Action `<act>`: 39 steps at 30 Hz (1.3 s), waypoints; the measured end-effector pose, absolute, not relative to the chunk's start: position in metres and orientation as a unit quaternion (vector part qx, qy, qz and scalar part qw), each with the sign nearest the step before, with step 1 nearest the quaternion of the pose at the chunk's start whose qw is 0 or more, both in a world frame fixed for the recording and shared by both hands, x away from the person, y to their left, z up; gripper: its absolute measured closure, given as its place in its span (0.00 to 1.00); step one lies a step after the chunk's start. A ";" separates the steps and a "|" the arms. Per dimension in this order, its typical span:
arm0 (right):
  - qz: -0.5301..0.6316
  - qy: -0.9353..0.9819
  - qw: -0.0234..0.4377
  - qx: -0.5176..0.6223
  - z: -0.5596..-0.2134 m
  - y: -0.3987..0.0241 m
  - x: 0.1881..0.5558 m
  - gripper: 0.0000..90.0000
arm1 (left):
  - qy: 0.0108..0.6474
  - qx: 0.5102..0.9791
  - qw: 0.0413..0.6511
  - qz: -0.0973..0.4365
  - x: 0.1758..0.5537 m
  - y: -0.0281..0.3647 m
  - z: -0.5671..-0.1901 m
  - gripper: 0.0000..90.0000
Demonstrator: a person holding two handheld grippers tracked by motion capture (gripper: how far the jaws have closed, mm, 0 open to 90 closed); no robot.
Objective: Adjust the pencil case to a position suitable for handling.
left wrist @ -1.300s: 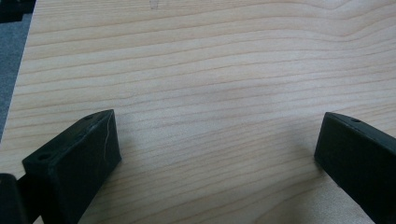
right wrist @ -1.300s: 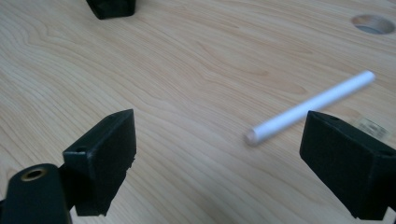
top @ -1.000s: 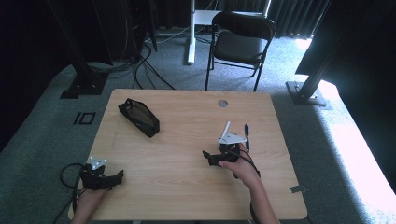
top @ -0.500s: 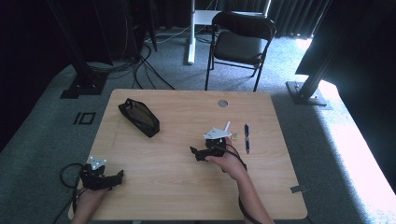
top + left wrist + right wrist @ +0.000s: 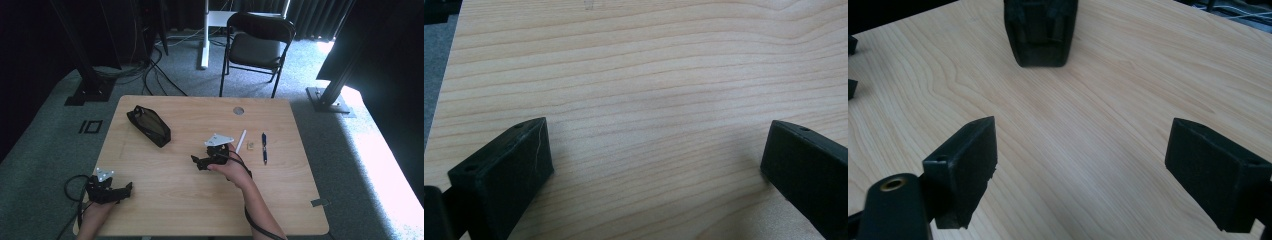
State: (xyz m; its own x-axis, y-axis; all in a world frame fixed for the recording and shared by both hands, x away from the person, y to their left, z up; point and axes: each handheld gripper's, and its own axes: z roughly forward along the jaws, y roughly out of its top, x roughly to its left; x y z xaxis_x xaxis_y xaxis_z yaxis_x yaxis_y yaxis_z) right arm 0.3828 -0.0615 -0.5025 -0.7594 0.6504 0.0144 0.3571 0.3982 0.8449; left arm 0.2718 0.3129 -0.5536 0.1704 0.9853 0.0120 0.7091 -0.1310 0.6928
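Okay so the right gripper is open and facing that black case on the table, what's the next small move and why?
Probably ease the right gripper forward toward the black case. In the right gripper view its jaws stand wide apart with bare table between them, and the case lies ahead, apart from them. The left gripper is open near the table's corner, holding nothing.

right tool (image 5: 198,161) moved left, toward black case (image 5: 149,125)

You won't find any writing, label, brand or number to read here. The black pouch (image 5: 148,126), the blue pen (image 5: 264,148) and the wooden bench (image 5: 280,190) bear no legible marks, and the small tag (image 5: 250,146) by the pen is too tiny to make out.
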 end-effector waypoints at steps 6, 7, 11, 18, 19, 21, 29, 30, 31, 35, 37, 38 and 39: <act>0.455 0.824 0.162 0.298 -0.502 -0.045 0.388 0.15 | 0.596 0.711 0.282 0.245 0.272 0.313 -0.554 0.00; 0.456 0.823 0.163 0.298 -0.502 -0.043 0.389 0.15 | 0.596 0.711 0.282 0.245 0.272 0.313 -0.554 0.00; 0.461 0.823 0.157 0.294 -0.503 -0.032 0.392 0.15 | 0.596 0.711 0.282 0.245 0.272 0.313 -0.554 0.00; 0.463 0.825 0.152 0.285 -0.505 -0.014 0.398 0.17 | 0.596 0.711 0.282 0.245 0.272 0.313 -0.554 0.00; 0.463 0.826 0.152 0.283 -0.505 -0.011 0.399 0.17 | 0.596 0.711 0.282 0.245 0.272 0.313 -0.554 0.00; 0.460 0.830 0.158 0.274 -0.505 -0.006 0.400 0.24 | 0.596 0.711 0.282 0.245 0.272 0.313 -0.554 0.00; 0.465 0.830 0.157 0.264 -0.506 0.014 0.405 0.32 | 0.596 0.711 0.282 0.245 0.272 0.313 -0.554 0.00; 0.467 0.829 0.156 0.265 -0.506 0.017 0.406 0.32 | 0.596 0.711 0.282 0.245 0.272 0.313 -0.554 0.00; 0.468 0.828 0.153 0.267 -0.506 0.019 0.407 0.32 | 0.596 0.711 0.282 0.245 0.272 0.313 -0.554 0.00; 0.470 0.825 0.157 0.271 -0.505 0.028 0.411 0.33 | 0.596 0.711 0.282 0.245 0.272 0.313 -0.554 0.00; 0.471 0.822 0.162 0.274 -0.505 0.032 0.415 0.35 | 0.596 0.711 0.282 0.245 0.272 0.313 -0.554 0.00; 0.473 0.821 0.162 0.277 -0.505 0.033 0.416 0.39 | 0.596 0.711 0.282 0.245 0.272 0.313 -0.554 0.00; 0.474 0.819 0.161 0.280 -0.506 0.035 0.418 0.39 | 0.596 0.711 0.282 0.245 0.272 0.313 -0.554 0.00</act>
State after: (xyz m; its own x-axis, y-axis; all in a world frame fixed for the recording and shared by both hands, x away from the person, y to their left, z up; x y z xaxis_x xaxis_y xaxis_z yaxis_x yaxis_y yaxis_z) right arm 0.4184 0.0349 -0.5056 -0.7911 0.6117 0.0019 0.3067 0.3939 0.8665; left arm 0.2718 0.3129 -0.5537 0.1701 0.9854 0.0117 0.7090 -0.1307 0.6930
